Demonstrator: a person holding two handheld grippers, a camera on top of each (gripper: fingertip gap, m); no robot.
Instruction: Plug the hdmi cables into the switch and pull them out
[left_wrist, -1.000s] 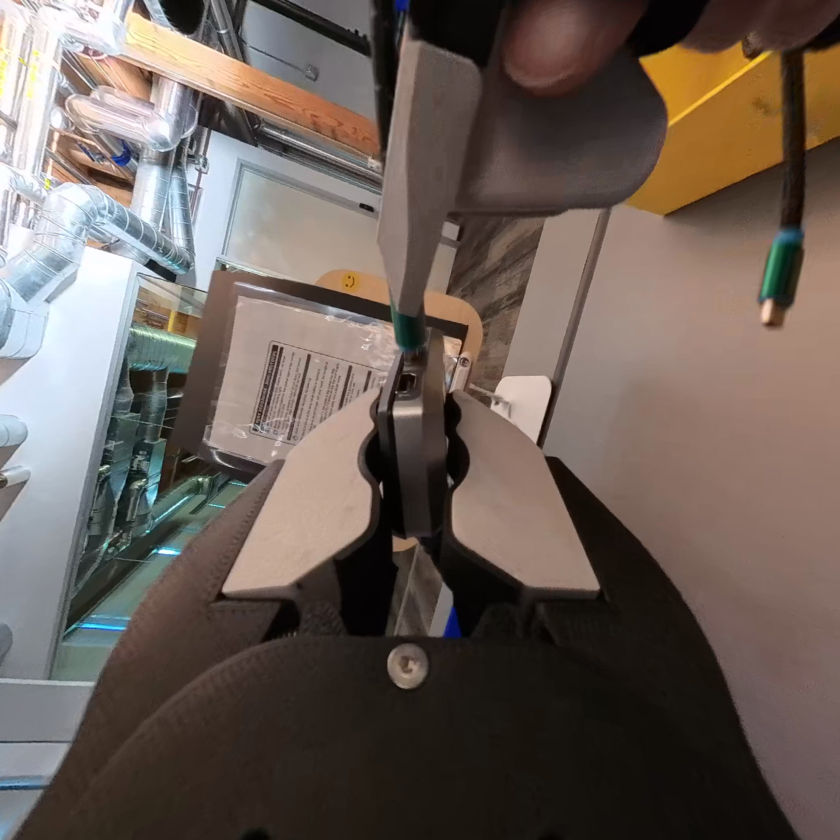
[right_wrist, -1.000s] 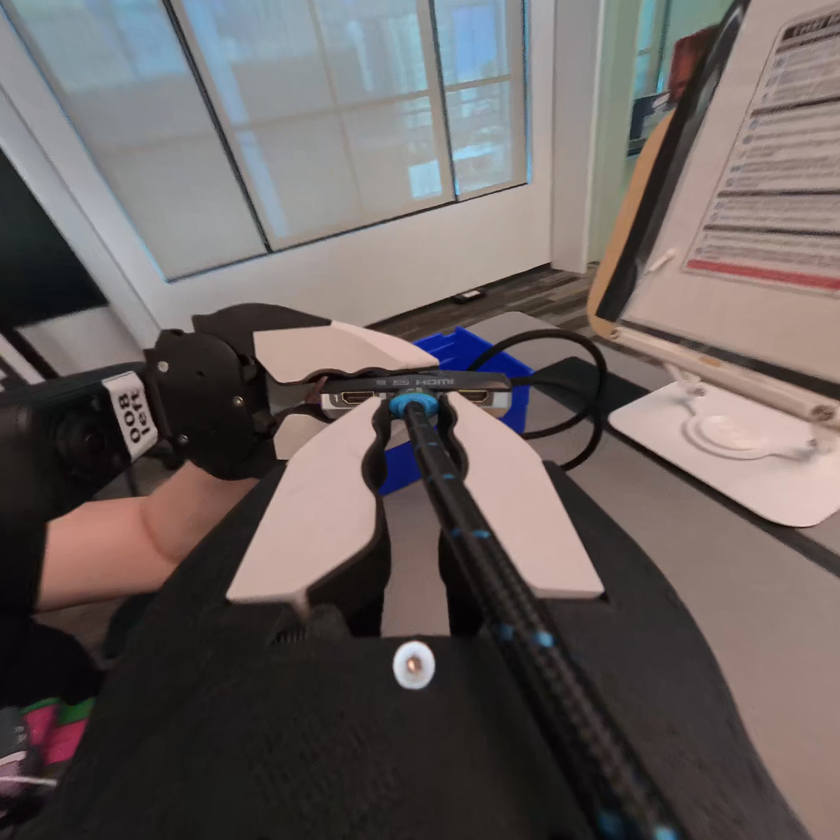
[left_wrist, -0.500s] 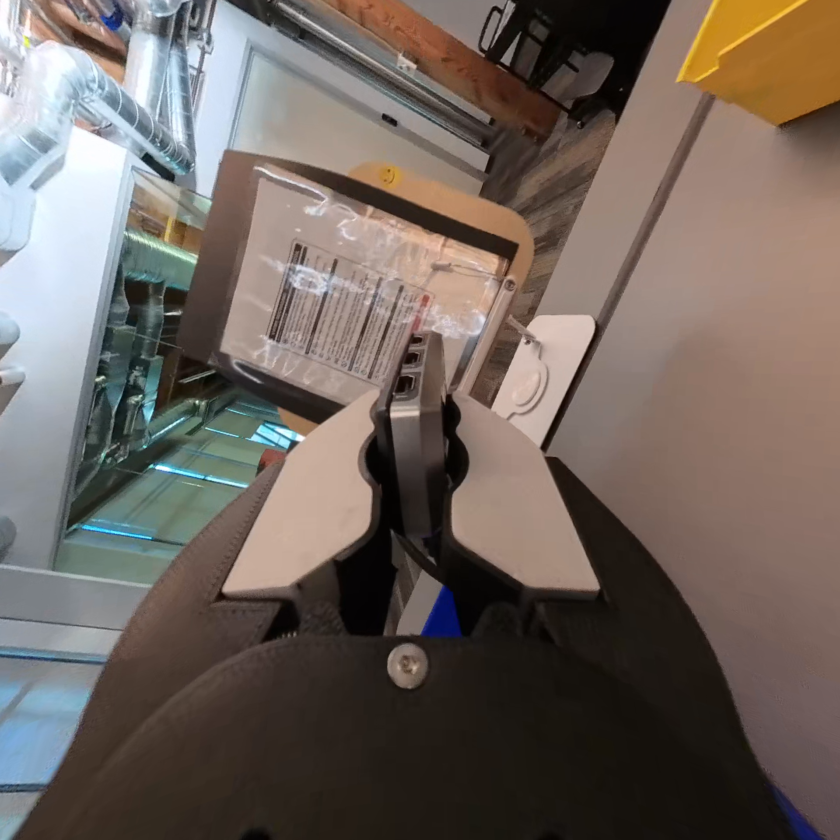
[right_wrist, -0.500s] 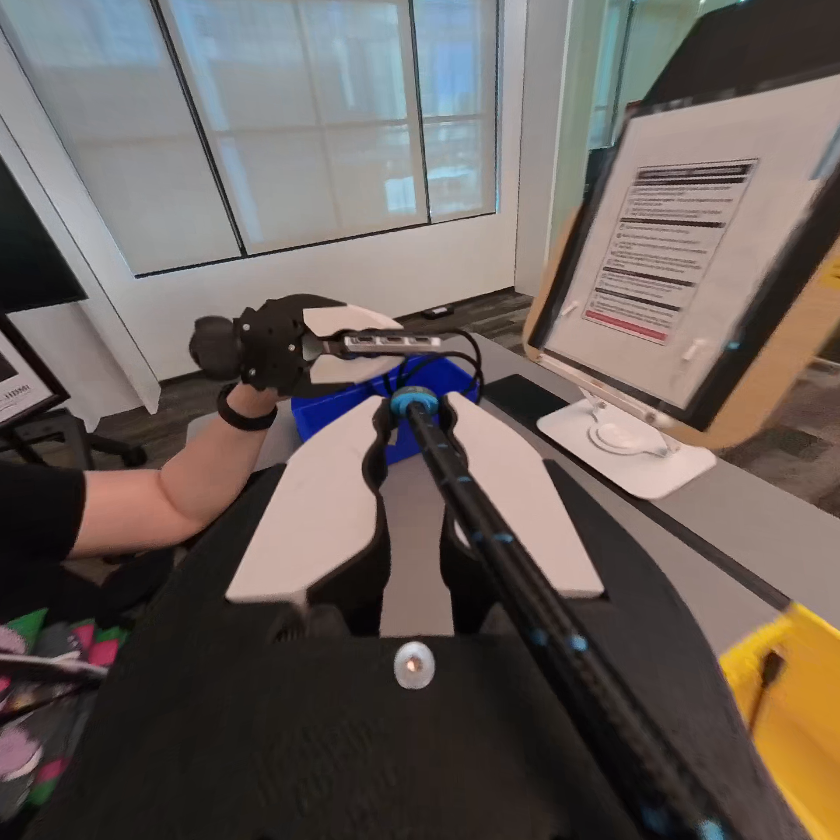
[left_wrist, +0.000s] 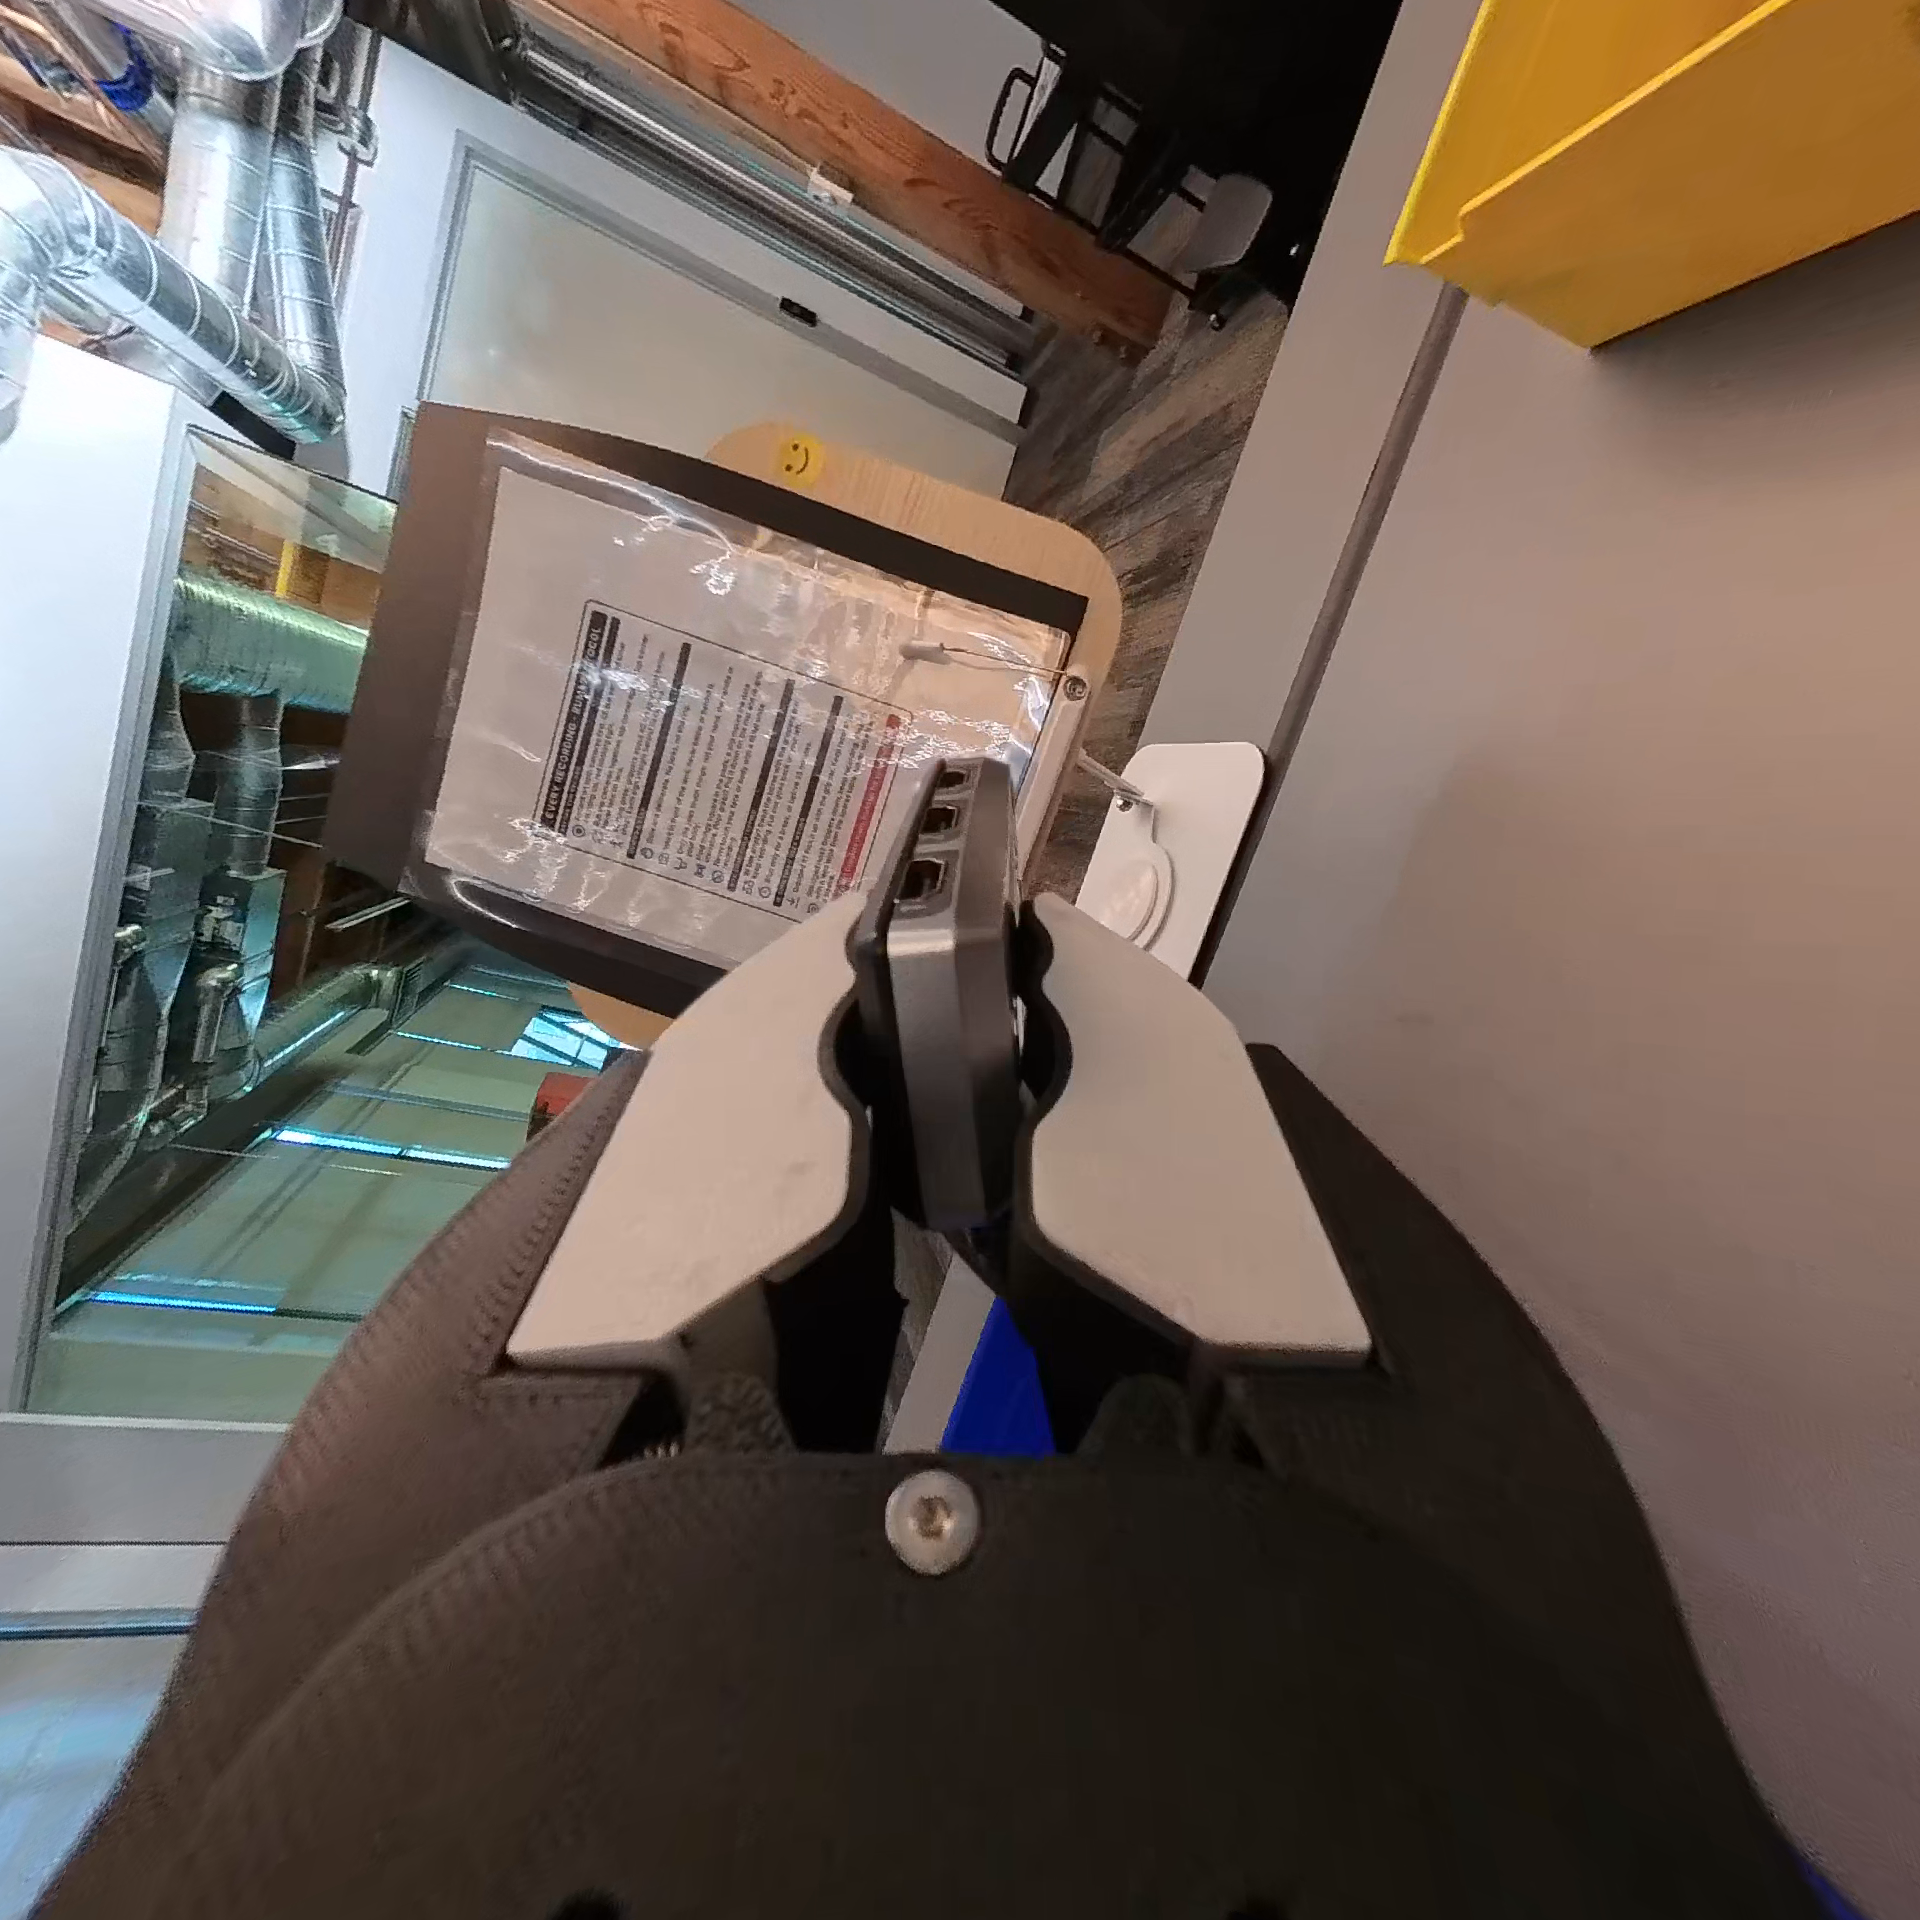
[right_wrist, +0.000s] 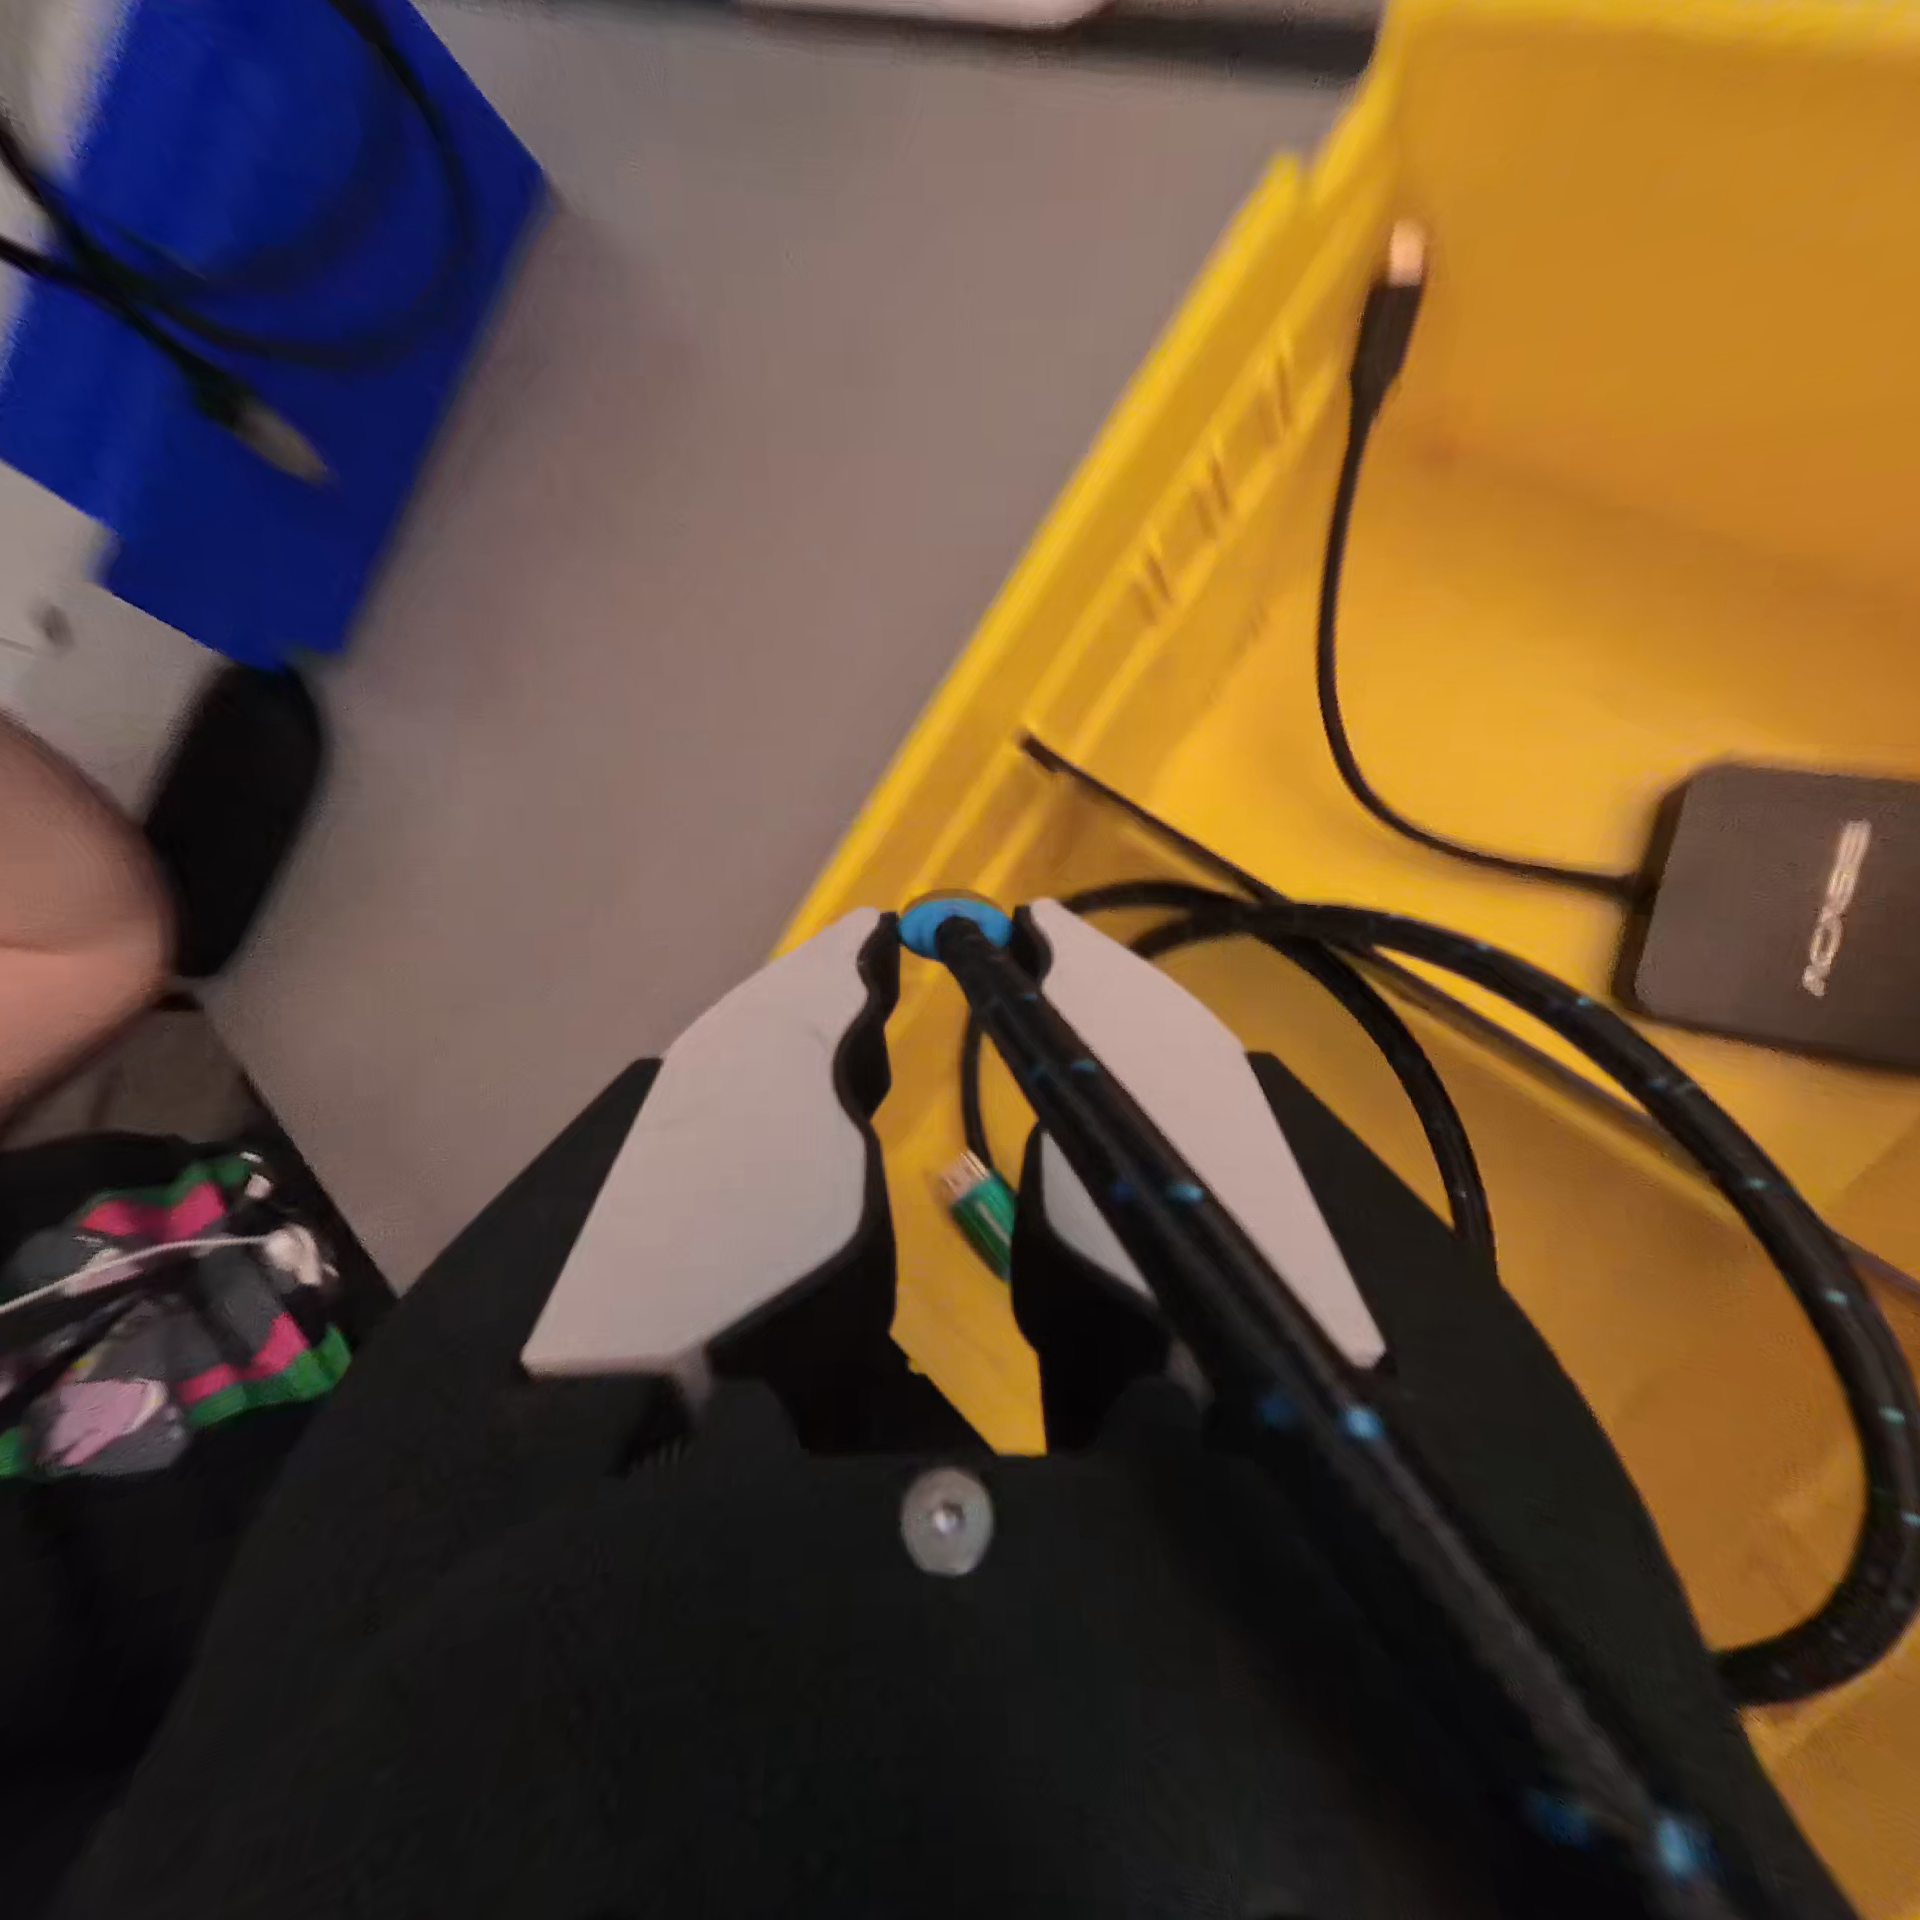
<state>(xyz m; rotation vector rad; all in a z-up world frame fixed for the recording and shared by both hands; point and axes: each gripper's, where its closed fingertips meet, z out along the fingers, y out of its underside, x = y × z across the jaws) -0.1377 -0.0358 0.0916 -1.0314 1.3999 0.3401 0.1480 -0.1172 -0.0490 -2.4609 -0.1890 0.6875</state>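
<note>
My left gripper is shut on the grey HDMI switch, held edge-on in the air; its three ports are empty. My right gripper is shut on the blue-collared plug of a black braided HDMI cable with blue flecks, held over the near corner of the yellow bin. The cable loops down into the bin. A green HDMI plug lies in the bin below my right fingers. The right wrist view is blurred by motion.
A second dark box with a thin black cable lies in the yellow bin. A blue bin with a black cord stands at the left. A framed sheet on a white stand stands on the grey table; the yellow bin shows at the upper right.
The blue plug came out of the switch. My right gripper carried it away to the right and swung down over the yellow bin. My left gripper kept the switch and turned slightly.
</note>
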